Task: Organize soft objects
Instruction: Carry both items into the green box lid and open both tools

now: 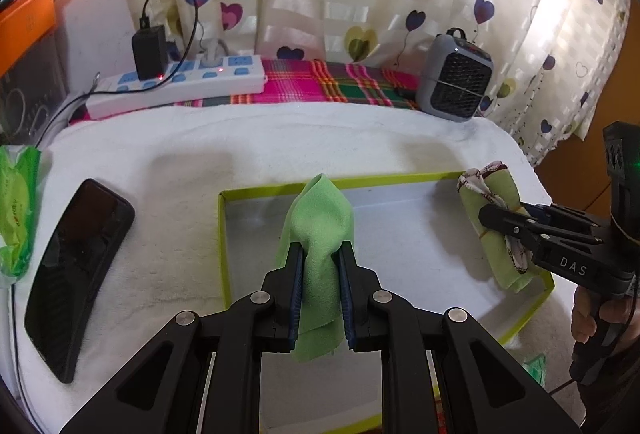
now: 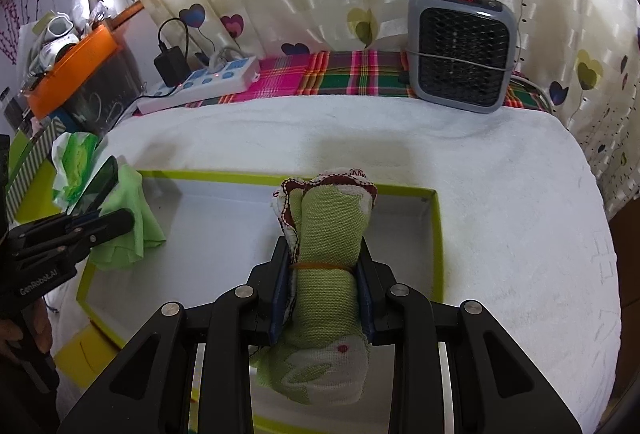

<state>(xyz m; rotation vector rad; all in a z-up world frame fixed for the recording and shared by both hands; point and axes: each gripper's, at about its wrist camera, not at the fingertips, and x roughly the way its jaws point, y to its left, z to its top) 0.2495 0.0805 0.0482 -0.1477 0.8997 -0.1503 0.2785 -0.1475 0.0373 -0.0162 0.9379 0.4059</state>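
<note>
While the left fingers (image 1: 320, 274) are pinching a thin bright green cloth (image 1: 320, 230) that is hanging in loose folds, the right fingers (image 2: 326, 274) are clamping a rolled pale green towel (image 2: 330, 234) with a red-stitched white edge and a rubber band around it. Both are hovering over the white box with the yellow-green rim (image 1: 400, 178), which is sitting on the white surface (image 1: 180, 169).

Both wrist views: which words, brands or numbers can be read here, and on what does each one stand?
"DAS": white letters on the body of the right gripper.
"GenRobot.AI": white letters on the body of the left gripper.
Red digits on the top display of the grey heater: too blurred to read.
Print on the green wipes pack: too blurred to read.
</note>
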